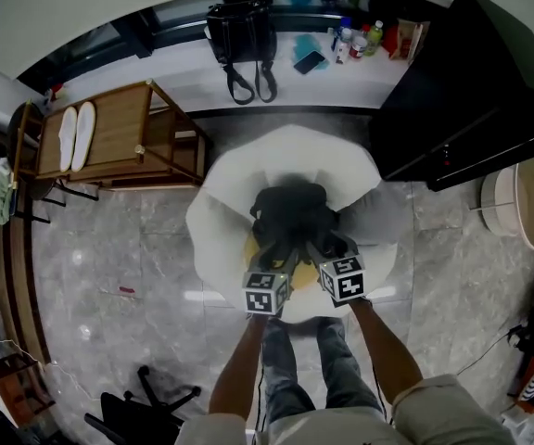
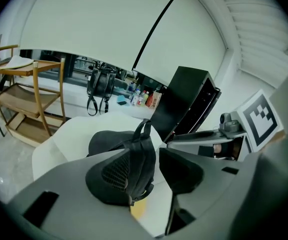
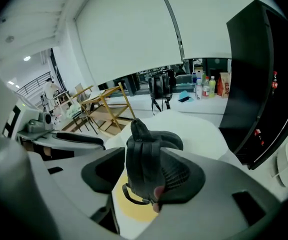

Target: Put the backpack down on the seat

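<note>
Finding the backpack (image 1: 290, 213) soft and slumped on the seat (image 1: 341, 160) — I'd lift by its padded straps (image 2: 139, 154) — left gripper (image 2: 151, 171) and right gripper (image 3: 141, 174) both stand released.

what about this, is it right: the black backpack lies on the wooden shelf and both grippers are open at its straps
No. The backpack lies on the white seat, not the wooden shelf; the head view shows it. The left gripper and right gripper are open at its straps.
</note>
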Available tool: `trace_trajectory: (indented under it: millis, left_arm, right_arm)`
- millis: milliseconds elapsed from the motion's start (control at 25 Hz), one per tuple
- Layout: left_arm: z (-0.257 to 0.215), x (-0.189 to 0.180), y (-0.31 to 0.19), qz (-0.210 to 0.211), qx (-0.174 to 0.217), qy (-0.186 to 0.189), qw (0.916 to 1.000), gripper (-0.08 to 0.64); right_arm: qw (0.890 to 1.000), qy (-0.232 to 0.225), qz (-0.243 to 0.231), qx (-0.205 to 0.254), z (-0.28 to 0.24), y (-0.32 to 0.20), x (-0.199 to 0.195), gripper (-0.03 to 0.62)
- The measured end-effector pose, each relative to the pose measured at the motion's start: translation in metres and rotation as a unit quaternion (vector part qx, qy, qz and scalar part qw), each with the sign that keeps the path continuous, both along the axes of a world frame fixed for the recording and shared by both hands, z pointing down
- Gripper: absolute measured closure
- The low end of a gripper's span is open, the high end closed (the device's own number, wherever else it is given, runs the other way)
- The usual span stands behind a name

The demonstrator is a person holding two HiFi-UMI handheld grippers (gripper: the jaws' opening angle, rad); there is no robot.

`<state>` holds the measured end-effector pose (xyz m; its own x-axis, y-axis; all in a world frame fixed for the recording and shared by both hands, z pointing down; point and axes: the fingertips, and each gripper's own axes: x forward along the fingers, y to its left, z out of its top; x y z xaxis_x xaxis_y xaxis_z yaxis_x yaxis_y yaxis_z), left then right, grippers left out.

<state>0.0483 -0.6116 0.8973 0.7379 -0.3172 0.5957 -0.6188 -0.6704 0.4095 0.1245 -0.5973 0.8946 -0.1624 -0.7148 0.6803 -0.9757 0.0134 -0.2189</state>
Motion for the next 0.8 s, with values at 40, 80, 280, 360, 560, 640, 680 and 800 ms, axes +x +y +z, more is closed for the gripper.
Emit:
trace_trajectory:
  millis: [40, 80, 280, 360, 560, 640, 680, 800]
  left_arm:
    - [-0.005, 0.000, 0.002, 0.000, 0.003, 0.001, 1.0000, 0.360]
    - [-0.012, -0.001, 0.004, -0.001, 0.006, 0.002, 1.0000, 0.360]
    - [-0.051, 0.002, 0.009, -0.007, 0.034, 0.010, 0.9993, 0.382]
    - [-0.069, 0.003, 0.007, -0.015, 0.056, 0.006, 0.9983, 0.434]
    - [-0.116, 0.006, 0.026, -0.011, 0.088, 0.006, 0.9960, 0.519]
    - [-0.131, 0.005, 0.035, -0.011, 0.093, 0.009, 0.9956, 0.525]
    - [-0.138, 0.005, 0.038, -0.011, 0.097, 0.010, 0.9952, 0.525]
    - [-0.158, 0.007, 0.044, -0.014, 0.111, 0.015, 0.9936, 0.525]
  right_arm:
    - [1.000, 0.000, -0.002, 0.003, -0.006, 0.002, -0.002, 0.358]
    - [1.000, 0.001, -0.003, 0.006, -0.012, 0.004, -0.004, 0.366]
    - [1.000, 0.011, -0.006, 0.029, -0.051, 0.012, -0.009, 0.446]
    - [0.999, 0.028, -0.002, 0.042, -0.068, 0.013, -0.007, 0.515]
    - [0.997, 0.039, 0.003, 0.067, -0.107, 0.029, -0.010, 0.563]
    - [0.996, 0.036, 0.004, 0.076, -0.122, 0.037, -0.011, 0.565]
    - [0.996, 0.034, 0.004, 0.083, -0.131, 0.039, -0.011, 0.565]
    - [0.994, 0.036, 0.001, 0.104, -0.156, 0.045, -0.010, 0.565]
